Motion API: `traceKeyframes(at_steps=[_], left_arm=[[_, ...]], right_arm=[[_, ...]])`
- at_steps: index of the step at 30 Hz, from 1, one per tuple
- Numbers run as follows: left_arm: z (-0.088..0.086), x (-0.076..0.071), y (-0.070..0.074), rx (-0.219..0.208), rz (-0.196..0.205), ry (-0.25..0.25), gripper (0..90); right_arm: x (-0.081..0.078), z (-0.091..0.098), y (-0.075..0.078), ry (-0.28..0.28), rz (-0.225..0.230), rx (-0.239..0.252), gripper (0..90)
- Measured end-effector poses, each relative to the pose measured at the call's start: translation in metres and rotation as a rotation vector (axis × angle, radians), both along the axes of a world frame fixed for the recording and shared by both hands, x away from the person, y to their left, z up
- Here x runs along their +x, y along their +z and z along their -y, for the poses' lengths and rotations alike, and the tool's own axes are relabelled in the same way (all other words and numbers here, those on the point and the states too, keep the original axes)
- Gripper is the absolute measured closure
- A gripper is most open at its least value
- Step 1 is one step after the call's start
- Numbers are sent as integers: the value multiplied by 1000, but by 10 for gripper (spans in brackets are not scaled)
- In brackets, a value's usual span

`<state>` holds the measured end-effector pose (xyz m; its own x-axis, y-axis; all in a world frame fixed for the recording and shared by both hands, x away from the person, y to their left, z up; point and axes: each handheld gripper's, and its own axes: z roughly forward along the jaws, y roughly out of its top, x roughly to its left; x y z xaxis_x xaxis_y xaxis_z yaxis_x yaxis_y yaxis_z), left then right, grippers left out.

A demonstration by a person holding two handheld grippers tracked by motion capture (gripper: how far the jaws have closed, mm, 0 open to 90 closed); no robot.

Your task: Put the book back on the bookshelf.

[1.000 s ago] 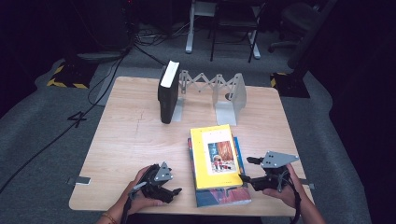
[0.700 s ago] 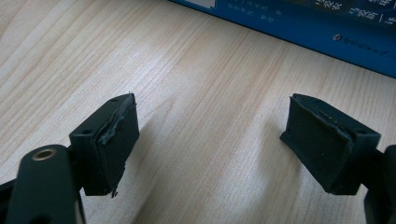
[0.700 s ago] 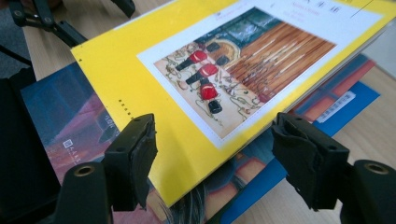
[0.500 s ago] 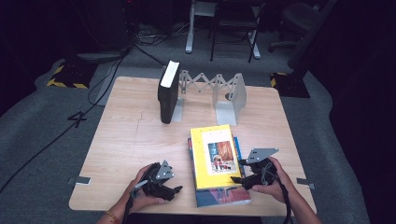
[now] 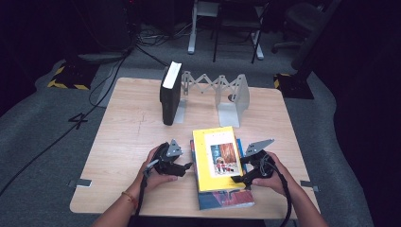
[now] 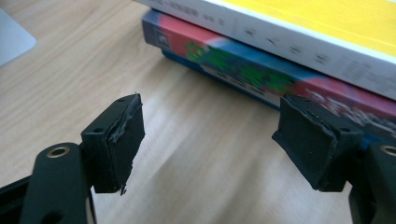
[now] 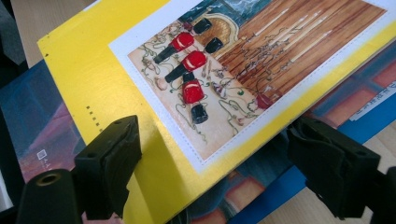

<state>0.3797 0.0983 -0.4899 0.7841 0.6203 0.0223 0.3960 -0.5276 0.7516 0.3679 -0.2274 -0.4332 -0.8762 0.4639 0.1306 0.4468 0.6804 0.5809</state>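
Observation:
A yellow book (image 5: pixel 220 158) lies on top of a blue and pink book (image 5: pixel 227 199) near the table's front edge. My left gripper (image 5: pixel 189 166) is just left of the stack. In the left gripper view it (image 6: pixel 210 135) points at the lower book's spine (image 6: pixel 261 77); its jaws have just been closing a little and have nothing between them. My right gripper (image 5: pixel 236 178) is at the stack's right edge. In the right gripper view it (image 7: pixel 215 158) straddles the yellow book's edge (image 7: pixel 154 158); its jaws have just been opening, and the pads stand apart from the book.
A black book (image 5: pixel 170 92) stands upright at the left end of a grey folding book rack (image 5: pixel 227 92) at the back of the wooden table (image 5: pixel 132 137). Cables and chair legs lie on the dark floor beyond.
My right gripper has moved left from the table's right side onto the stack's edge, and its jaws look wider. My left gripper has slid right to the books' spines.

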Motion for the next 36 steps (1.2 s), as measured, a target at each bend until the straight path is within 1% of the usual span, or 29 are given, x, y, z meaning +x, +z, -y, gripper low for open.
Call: traceKeyframes(at_steps=[1, 2, 3, 4, 5, 8, 9, 10, 14, 16, 18, 20, 22, 25, 27, 28, 29, 30, 31, 33, 34, 35, 36], left_arm=[[0, 2, 0, 3, -1, 4, 234], [-1, 6, 0, -12, -5, 12, 234], [-3, 9, 0, -30, -8, 27, 238], [-4, 11, 1, -51, -15, 31, 243], [-5, 13, 1, -57, -16, 33, 242], [-5, 14, 1, -56, -22, 29, 241], [-5, 15, 0, -45, -21, 29, 241], [-4, 15, 0, -41, -21, 32, 242], [-4, 14, 0, -35, -13, 32, 246], [-4, 14, 0, -36, -14, 31, 246], [-4, 14, 0, -36, -14, 32, 246], [-4, 13, 0, -30, -11, 29, 244], [-3, 13, 0, -27, -4, 29, 244], [-3, 13, 0, -32, 1, 37, 243], [-4, 13, 1, -36, 9, 41, 245], [-4, 13, 1, -38, 9, 42, 247], [-4, 14, 1, -38, 11, 42, 250], [-4, 13, 2, -42, 14, 43, 251], [-4, 13, 2, -43, 14, 42, 251], [-4, 13, 3, -37, 16, 44, 251], [-4, 13, 3, -36, 17, 44, 253], [-4, 14, 3, -37, 16, 44, 253], [-3, 14, 2, -24, 15, 46, 253]], right_arm=[[1, -1, 0, 2, 2, -6, 174], [2, -1, 1, 1, 2, -7, 175], [2, -2, 1, -1, 10, -8, 178], [3, -3, 1, -5, 17, -5, 180], [3, -3, 1, -6, 25, -3, 181], [2, -3, 1, -6, 48, 5, 211], [2, -4, 2, -12, 51, 9, 219], [2, -4, 3, -5, 63, 12, 227], [4, -7, 5, -9, 88, 30, 242], [5, -8, 6, -5, 102, 52, 290], [8, -9, 6, -7, 99, 82, 304], [12, -11, 4, -11, 92, 96, 322], [16, -11, 4, -10, 86, 112, 361], [20, -12, 3, -2, 72, 138, 455], [23, -13, 1, 19, 60, 156, 544], [24, -13, 1, 32, 54, 166, 608], [24, -14, 0, 43, 51, 172, 637], [23, -14, 0, 53, 63, 177, 664], [23, -13, 0, 51, 67, 186, 697], [24, -11, 0, 54, 57, 214, 735], [23, -11, 0, 64, 56, 227, 758], [22, -11, -1, 77, 44, 247, 771], [20, -13, -1, 88, 38, 252, 778]])
